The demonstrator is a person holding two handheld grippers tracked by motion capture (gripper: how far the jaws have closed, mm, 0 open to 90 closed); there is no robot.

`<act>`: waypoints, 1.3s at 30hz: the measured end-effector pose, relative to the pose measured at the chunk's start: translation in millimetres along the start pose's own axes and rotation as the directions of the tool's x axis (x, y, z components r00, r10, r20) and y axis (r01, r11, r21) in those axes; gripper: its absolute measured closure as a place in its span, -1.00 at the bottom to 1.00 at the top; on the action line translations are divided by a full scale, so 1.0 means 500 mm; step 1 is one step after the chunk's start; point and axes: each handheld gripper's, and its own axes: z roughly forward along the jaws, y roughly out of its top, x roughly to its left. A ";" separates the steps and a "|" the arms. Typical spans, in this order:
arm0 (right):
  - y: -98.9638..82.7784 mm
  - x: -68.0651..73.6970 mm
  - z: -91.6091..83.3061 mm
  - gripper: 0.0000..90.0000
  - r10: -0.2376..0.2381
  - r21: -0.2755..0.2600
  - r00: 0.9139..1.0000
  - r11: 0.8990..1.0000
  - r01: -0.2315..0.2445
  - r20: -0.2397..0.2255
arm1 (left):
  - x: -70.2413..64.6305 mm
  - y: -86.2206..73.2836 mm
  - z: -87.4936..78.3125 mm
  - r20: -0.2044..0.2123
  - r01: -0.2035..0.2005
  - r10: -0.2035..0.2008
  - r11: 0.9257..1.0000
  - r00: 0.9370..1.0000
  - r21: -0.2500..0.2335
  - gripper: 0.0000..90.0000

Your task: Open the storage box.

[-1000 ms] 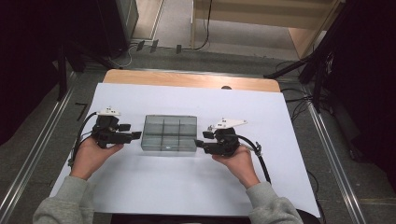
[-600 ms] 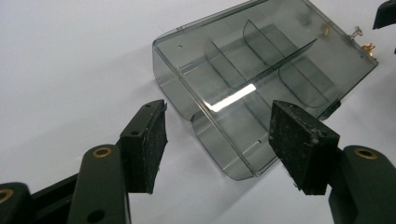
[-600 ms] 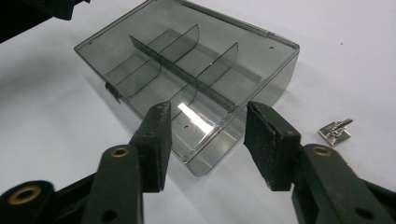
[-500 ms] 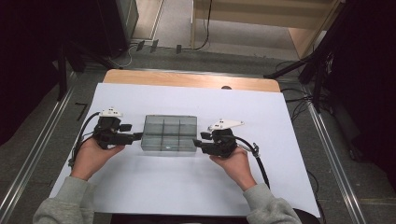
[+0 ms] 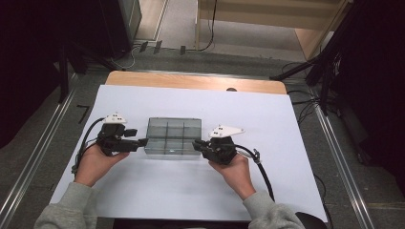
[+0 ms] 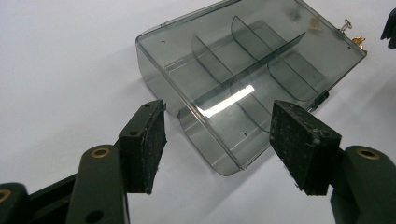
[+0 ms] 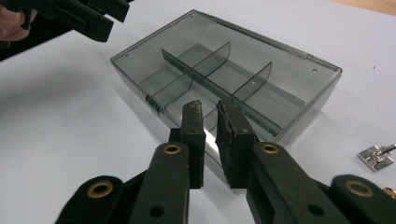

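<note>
Table [image 5: 200, 82]: wooden top, covered by white sheet [image 5: 191, 191]
Room: grey floor [image 5: 43, 143], metal rails, cables behind
Box [image 5: 173, 136]: clear, compartmented, lid down, centred on sheet
Left gripper [image 5: 142, 141]: jaws apart, just opening, straddling box corner untouched
Right gripper [image 5: 196, 144]: jaws just closing, narrow gap, at box edge, grip unclear

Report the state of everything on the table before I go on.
Smoky clear plastic compartment box: lid down, flat on the white paper, compartments look empty.
Left hand-held gripper: open, jaws just been opening, box corner between them, untouched.
Right hand-held gripper: jaws just been closing, narrow gap left, at the box's edge; grip unclear.
Small silver metal piece: loose on the paper, outside the box.
</note>
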 end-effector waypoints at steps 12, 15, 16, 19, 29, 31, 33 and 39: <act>-0.010 0.050 0.030 1.00 -0.063 0.003 0.998 0.998 0.063 -0.011 | -0.012 -0.007 0.007 0.008 -0.008 0.008 1.000 1.000 0.003 -0.19; -0.012 0.056 0.035 1.00 -0.070 0.005 0.997 0.998 0.070 -0.014 | -0.012 -0.008 0.007 0.016 -0.003 0.003 1.000 1.000 0.010 -0.19; -0.014 0.058 0.038 1.00 -0.069 0.007 0.998 0.998 0.069 -0.017 | -0.013 -0.008 0.008 0.017 0.000 0.000 1.000 1.000 0.009 -0.20; -0.019 0.061 0.049 1.00 -0.074 0.018 0.997 0.997 0.075 -0.021 | -0.014 -0.010 0.010 0.016 -0.006 0.006 1.000 1.000 0.010 -0.22; -0.035 0.069 0.084 1.00 -0.057 0.029 0.998 0.998 0.058 -0.026 | -0.017 -0.017 0.016 0.015 -0.015 0.015 1.000 1.000 0.007 -0.27; -0.036 0.070 0.090 1.00 -0.063 0.031 0.998 0.998 0.063 -0.021 | -0.018 -0.018 0.017 0.017 -0.021 0.021 1.000 1.000 0.004 -0.28; -0.039 0.069 0.097 1.00 -0.055 0.041 0.998 0.998 0.056 -0.025 | -0.019 -0.020 0.019 0.020 -0.029 0.029 1.000 0.999 0.001 -0.29; -0.049 0.074 0.117 1.00 -0.055 0.065 0.998 0.996 0.056 -0.021 | -0.019 -0.021 0.021 0.014 -0.030 0.030 1.000 0.999 0.005 -0.30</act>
